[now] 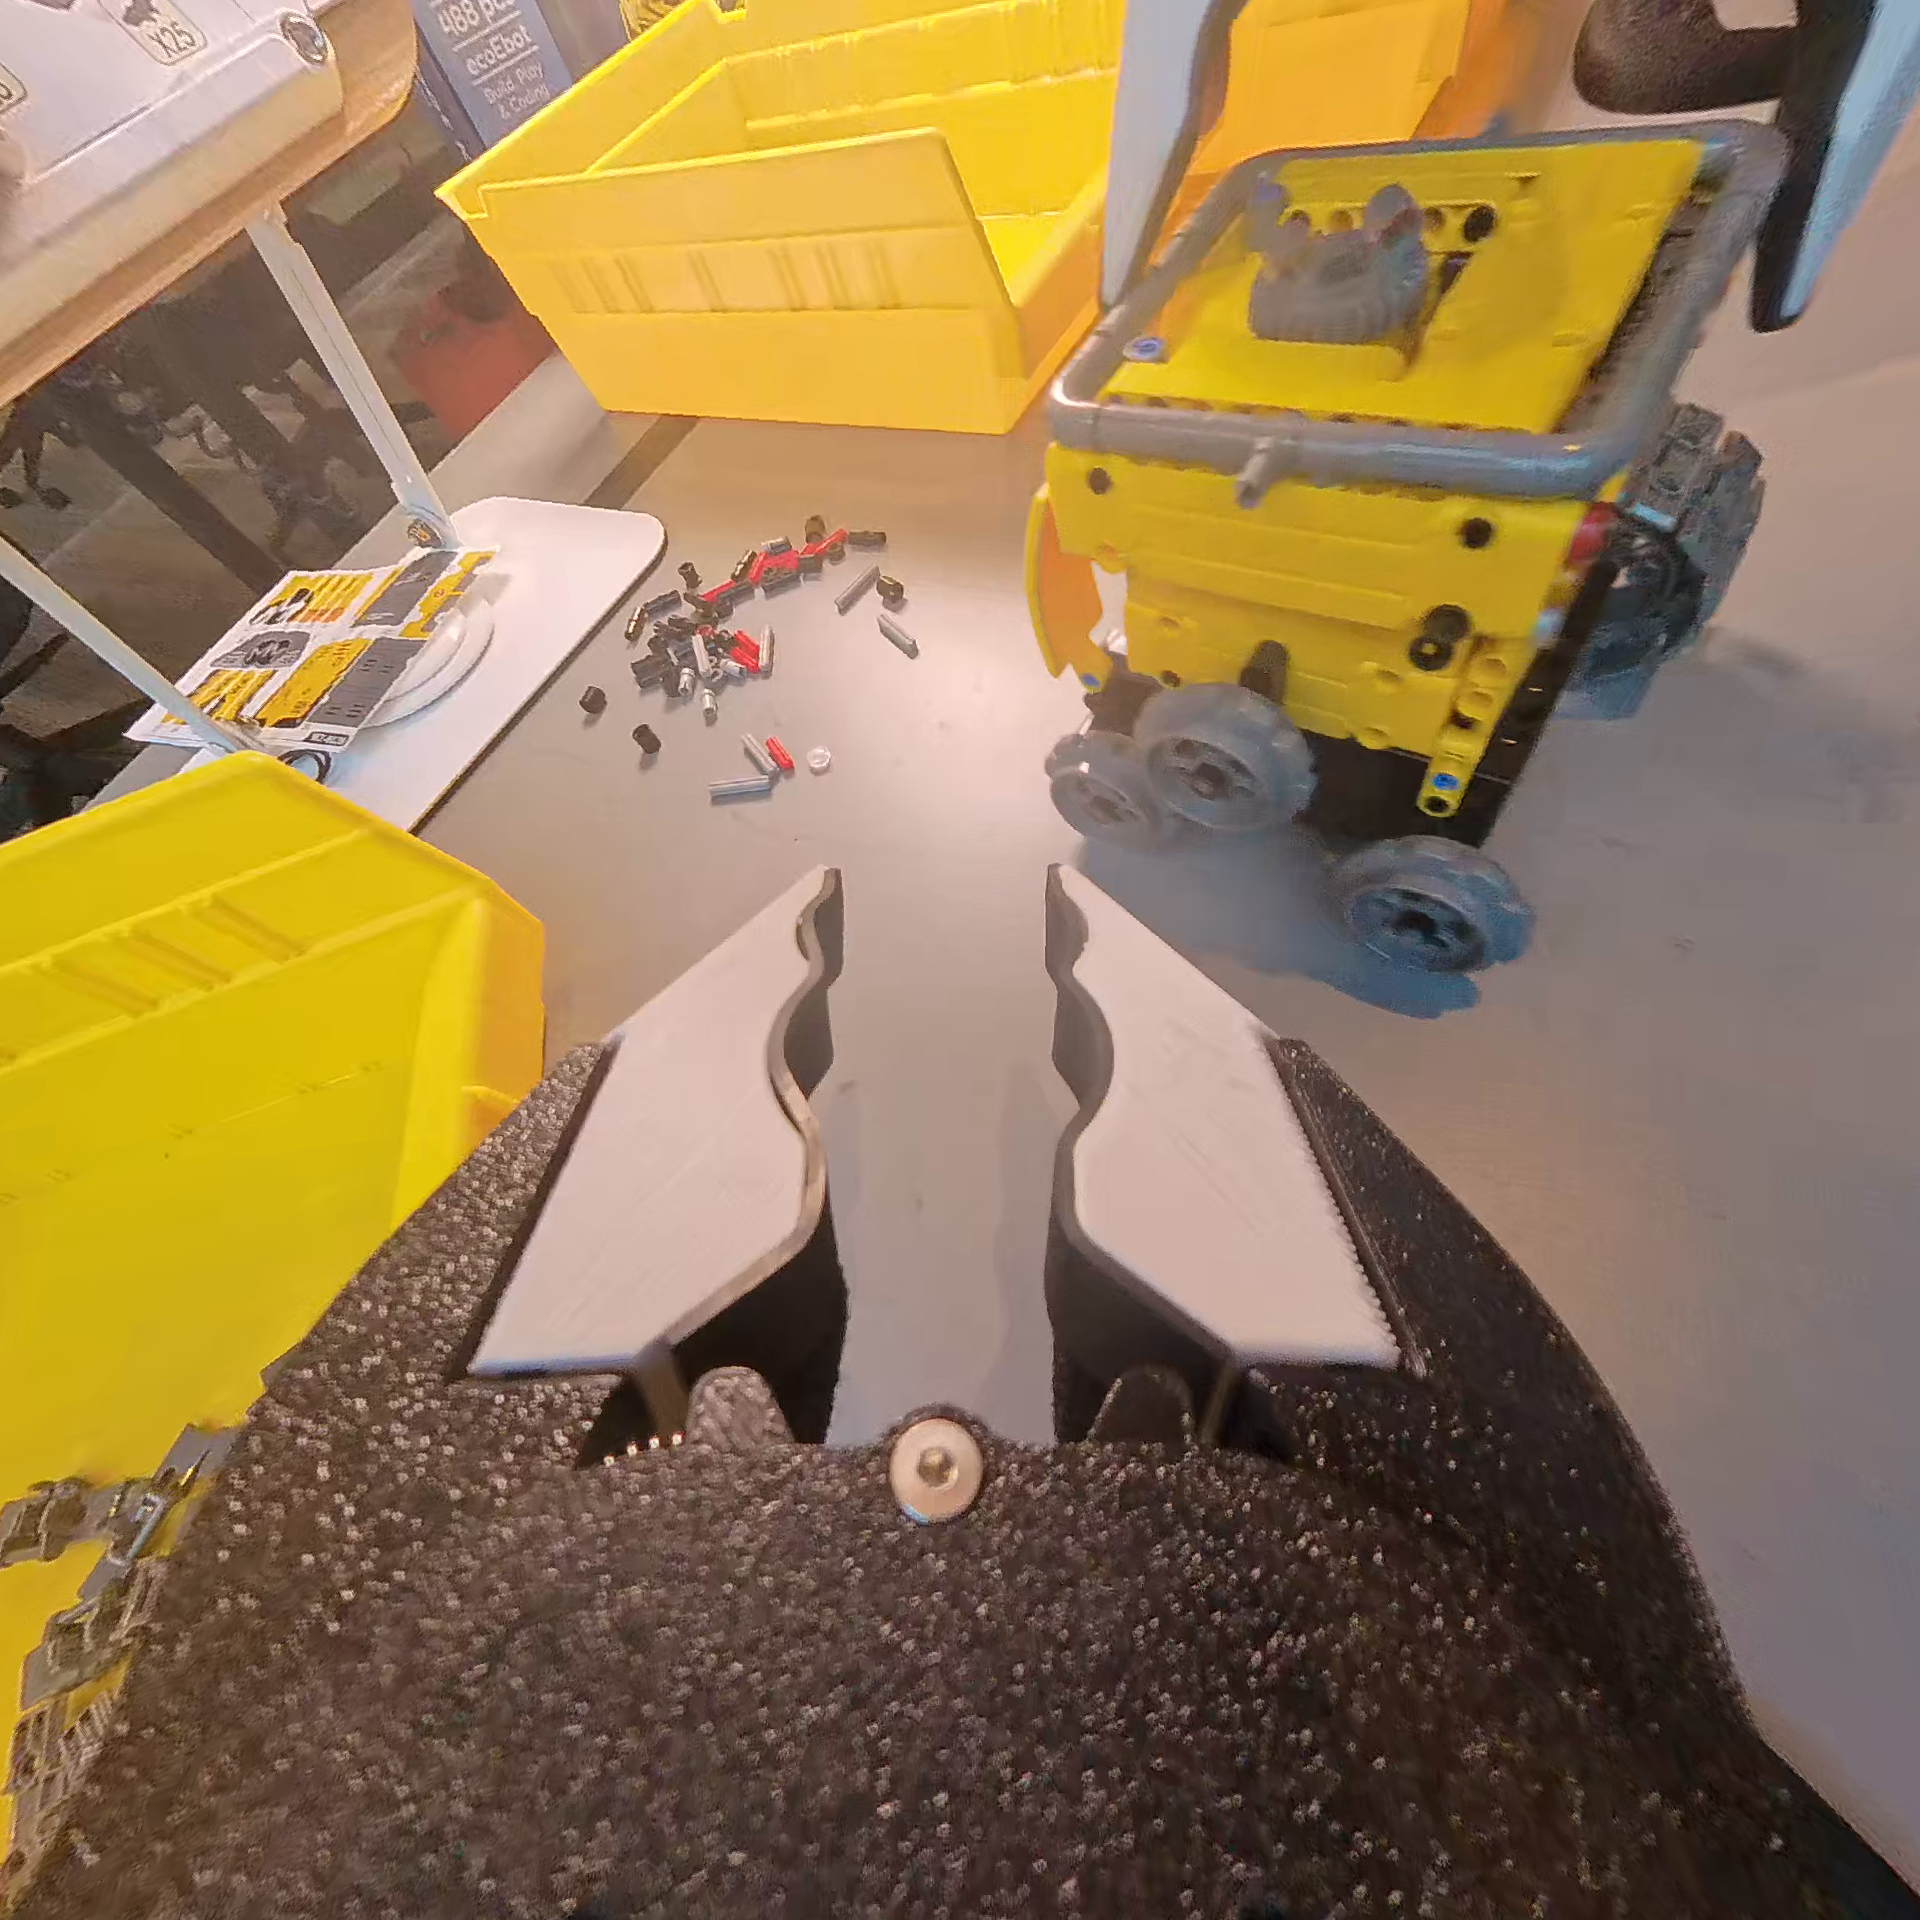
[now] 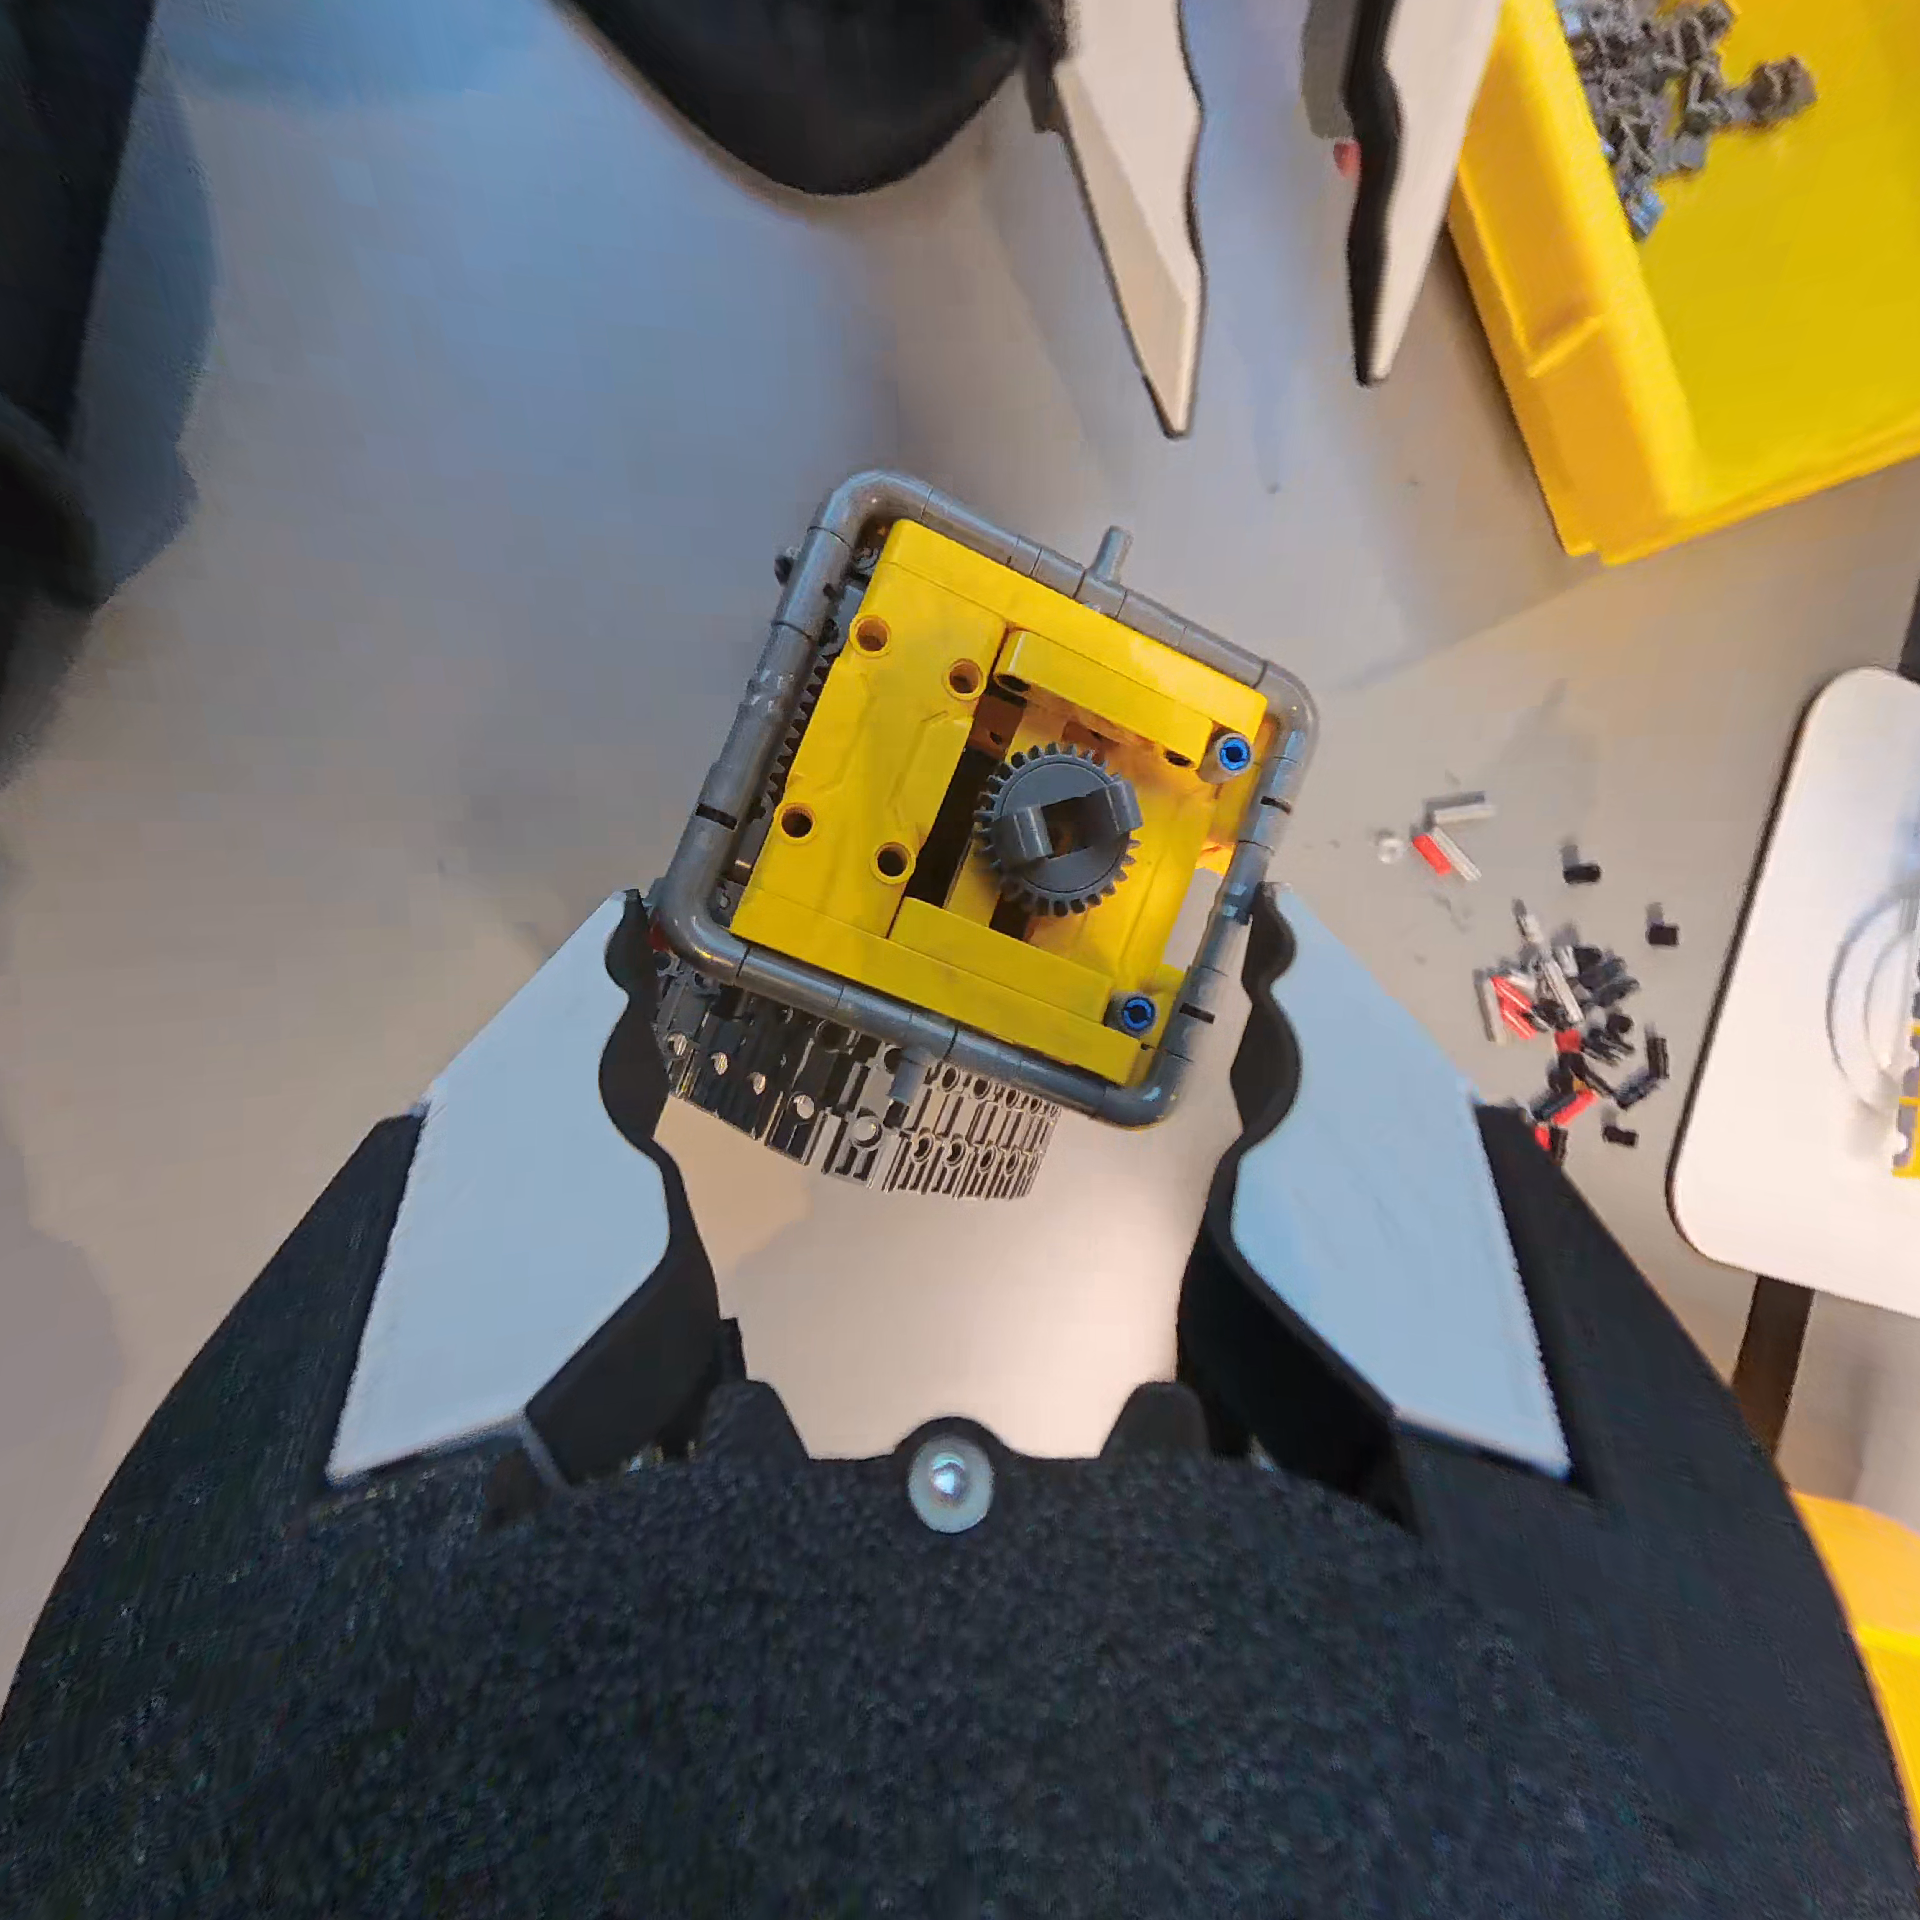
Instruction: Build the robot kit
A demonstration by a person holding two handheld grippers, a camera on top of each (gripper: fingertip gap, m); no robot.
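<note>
A yellow brick-built vehicle model (image 1: 1340, 540) with a grey tube frame and grey wheels stands tilted on the grey table (image 1: 935, 790). In the right wrist view I look down on the model's top (image 2: 883, 769), which carries a grey gear (image 2: 1060, 821). My right gripper (image 2: 940, 920) is closed on the model, with both fingertips pressed against opposite sides of its grey frame. It also shows in the left wrist view (image 1: 1444, 312), coming down from above. My left gripper (image 1: 940, 883) is open and empty, low over the table in front of the model. It shows in the right wrist view (image 2: 1273, 400) too.
Loose black, red and grey pins (image 1: 748, 623) lie left of the model. Yellow bins stand behind (image 1: 790, 260) and at my near left (image 1: 208, 1039); one holds grey parts (image 2: 1714, 312). A sticker sheet (image 1: 332, 644) lies on a white board (image 1: 561, 613).
</note>
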